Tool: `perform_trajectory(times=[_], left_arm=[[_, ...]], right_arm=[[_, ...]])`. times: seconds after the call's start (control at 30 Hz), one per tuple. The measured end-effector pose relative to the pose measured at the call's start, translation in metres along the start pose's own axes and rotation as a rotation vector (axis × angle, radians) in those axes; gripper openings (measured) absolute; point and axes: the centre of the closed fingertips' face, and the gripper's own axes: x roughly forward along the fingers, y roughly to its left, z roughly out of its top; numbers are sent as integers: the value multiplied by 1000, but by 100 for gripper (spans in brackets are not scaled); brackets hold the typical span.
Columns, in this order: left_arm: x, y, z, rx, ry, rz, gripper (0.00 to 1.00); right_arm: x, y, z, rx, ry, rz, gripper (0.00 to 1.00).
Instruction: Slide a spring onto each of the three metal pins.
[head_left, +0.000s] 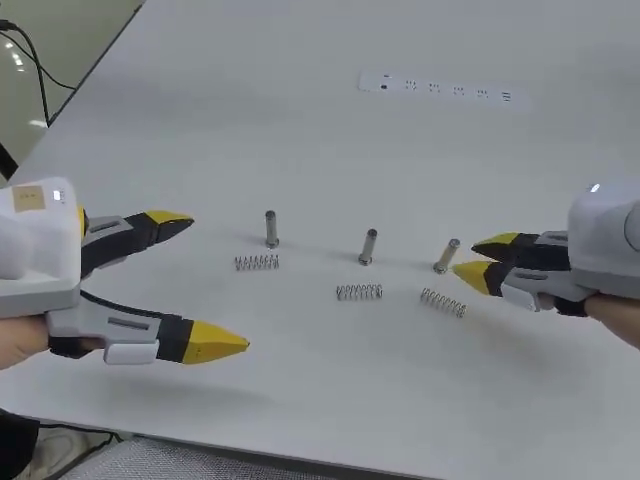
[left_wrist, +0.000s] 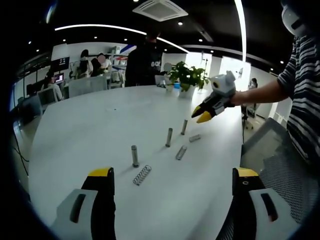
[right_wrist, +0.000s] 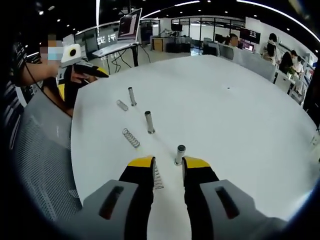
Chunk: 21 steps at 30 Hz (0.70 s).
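Three metal pins stand upright in a row on the white table (head_left: 300, 130): left pin (head_left: 271, 228), middle pin (head_left: 369, 246), right pin (head_left: 447, 256). The left spring (head_left: 257, 262), middle spring (head_left: 359, 292) and right spring (head_left: 443, 302) each lie flat in front of their pin (none on yet). The left gripper (head_left: 212, 282) hangs off to the side, jaws wide apart. The right gripper (head_left: 468, 257) has its jaws slightly apart, tips just beside the right pin. A power strip (head_left: 437, 88) lies further back. The room's an open office with a potted plant (left_wrist: 187, 77) and people at desks.

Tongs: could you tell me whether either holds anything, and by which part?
Nothing is held; left tongs and right tongs are both open and empty.
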Motion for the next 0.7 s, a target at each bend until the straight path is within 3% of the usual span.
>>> perform_trajectory(times=[0.1, 0.4, 0.7], left_arm=[[0, 0, 0, 0, 2, -1, 97], [0, 1, 1, -2, 4, 0, 97], [1, 2, 1, -3, 5, -1, 97]], right_arm=[[1, 5, 0, -47, 25, 21, 24], [1, 15, -4, -83, 79, 105, 24], [3, 23, -16, -161, 191, 188, 24]])
